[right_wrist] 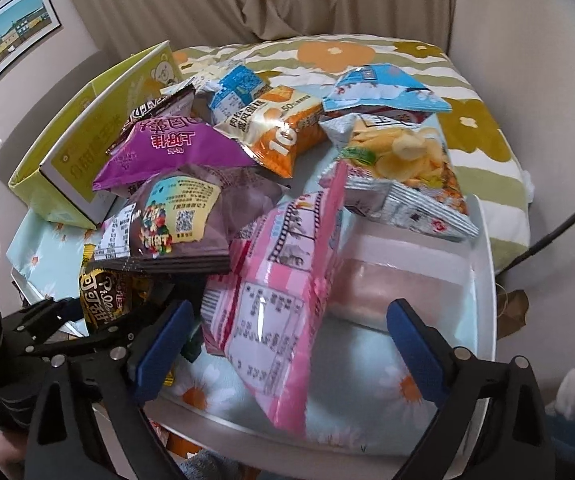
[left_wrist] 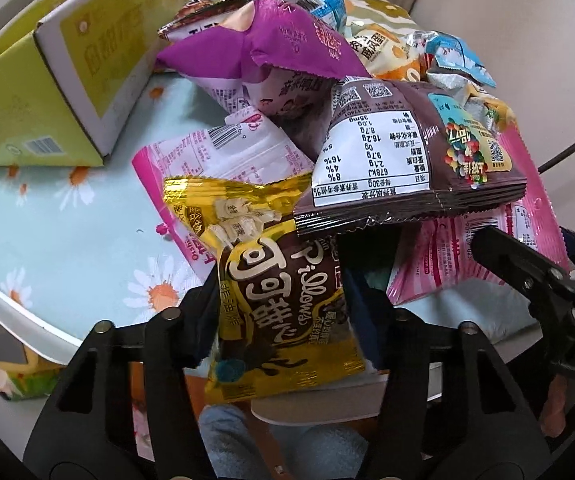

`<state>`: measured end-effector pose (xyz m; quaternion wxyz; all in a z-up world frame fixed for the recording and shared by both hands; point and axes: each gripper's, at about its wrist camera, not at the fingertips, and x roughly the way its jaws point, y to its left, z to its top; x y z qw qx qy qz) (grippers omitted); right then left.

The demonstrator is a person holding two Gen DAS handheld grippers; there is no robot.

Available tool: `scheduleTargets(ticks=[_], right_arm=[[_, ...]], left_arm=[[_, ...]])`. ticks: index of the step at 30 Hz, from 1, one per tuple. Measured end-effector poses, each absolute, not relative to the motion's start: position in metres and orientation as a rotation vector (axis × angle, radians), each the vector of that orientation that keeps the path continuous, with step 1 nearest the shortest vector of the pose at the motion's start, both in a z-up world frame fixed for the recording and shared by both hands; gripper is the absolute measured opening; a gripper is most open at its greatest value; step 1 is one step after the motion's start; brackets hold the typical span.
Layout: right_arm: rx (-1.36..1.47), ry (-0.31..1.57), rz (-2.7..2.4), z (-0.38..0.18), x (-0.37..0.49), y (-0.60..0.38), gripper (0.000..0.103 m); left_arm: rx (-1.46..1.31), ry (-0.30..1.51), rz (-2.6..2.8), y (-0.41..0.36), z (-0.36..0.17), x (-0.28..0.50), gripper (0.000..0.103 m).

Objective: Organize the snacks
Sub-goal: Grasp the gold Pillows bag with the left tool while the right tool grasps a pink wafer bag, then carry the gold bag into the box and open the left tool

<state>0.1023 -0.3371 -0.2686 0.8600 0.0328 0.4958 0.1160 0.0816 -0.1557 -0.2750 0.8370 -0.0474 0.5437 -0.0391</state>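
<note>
A heap of snack packets lies on a daisy-print tablecloth [left_wrist: 47, 240]. My left gripper [left_wrist: 283, 312] is shut on a yellow and brown cocoa pillow packet [left_wrist: 279, 292], held at the heap's near edge; the packet also shows in the right wrist view [right_wrist: 103, 300]. Above it lies a brown candy packet [left_wrist: 407, 160] and a purple packet [left_wrist: 271, 40]. My right gripper [right_wrist: 291, 344] is open, its blue-padded fingers [right_wrist: 163, 340] on either side of a pink striped packet [right_wrist: 279, 300] without touching it. The right gripper shows in the left wrist view [left_wrist: 527, 276].
An open yellow-green carton [left_wrist: 27, 92] stands at the far left of the table. A translucent plastic box [right_wrist: 399, 272] sits behind the pink packet. Orange [right_wrist: 283, 132], blue [right_wrist: 383, 92] and chip [right_wrist: 407, 160] packets lie further back. A floral cushion [right_wrist: 479, 132] lies behind.
</note>
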Motion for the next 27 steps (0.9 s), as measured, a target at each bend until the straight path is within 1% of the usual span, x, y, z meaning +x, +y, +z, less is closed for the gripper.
scheduleTargets(ticks=[4,7,9,14,19,27], right_arm=[[0.066,1.054,0.266,-0.273,0.107,-0.332,0.085],[0.070,1.071,0.283,-0.279,0.109,-0.327,0.076],[0.071,1.074,0.287,-0.280,0.109,-0.326,0.073],[0.067,1.073,0.283,-0.279,0.106,-0.323,0.057],[0.099,1.070,0.282,-0.274,0.101,-0.329,0.053],[0.097,1.054,0.240,-0.252,0.083,-0.345,0.053]], left_arm=[[-0.089,1.147,-0.079,-0.158,-0.276,0.081,0.049],[-0.082,1.149,-0.080,-0.159,-0.274,0.079,0.048],[-0.083,1.150,-0.080,-0.158,-0.272,0.076,0.047],[-0.079,1.155,-0.072,-0.155,-0.268,0.073,0.047],[-0.064,1.143,-0.069,-0.154,-0.257,0.068,0.046],[-0.078,1.118,-0.054,-0.146,-0.233,0.061,0.045]])
